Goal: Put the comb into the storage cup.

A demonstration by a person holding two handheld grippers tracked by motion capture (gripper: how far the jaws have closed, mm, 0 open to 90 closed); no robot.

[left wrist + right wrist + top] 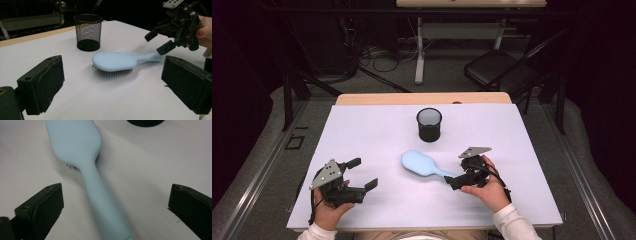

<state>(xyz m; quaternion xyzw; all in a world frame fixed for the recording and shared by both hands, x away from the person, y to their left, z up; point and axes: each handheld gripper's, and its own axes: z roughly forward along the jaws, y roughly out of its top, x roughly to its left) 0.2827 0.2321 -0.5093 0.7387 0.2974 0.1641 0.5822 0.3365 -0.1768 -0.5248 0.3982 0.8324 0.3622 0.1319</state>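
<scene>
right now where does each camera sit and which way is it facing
High view: fixed above the person's side, looking forward and down on the white table; both forearms, left gripper and right gripper show.
Left gripper view: rides the left gripper, looking level across the table at the hairbrush, mesh cup and right gripper.
Right gripper view: rides the right gripper, looking down along the brush handle between its open jaws.
Shared: all three show the blue hairbrush.

From my right gripper view the hairbrush (82, 152) handle's end blurs past the bottom edge, and the mesh cup (145, 122) is cropped on top.
</scene>
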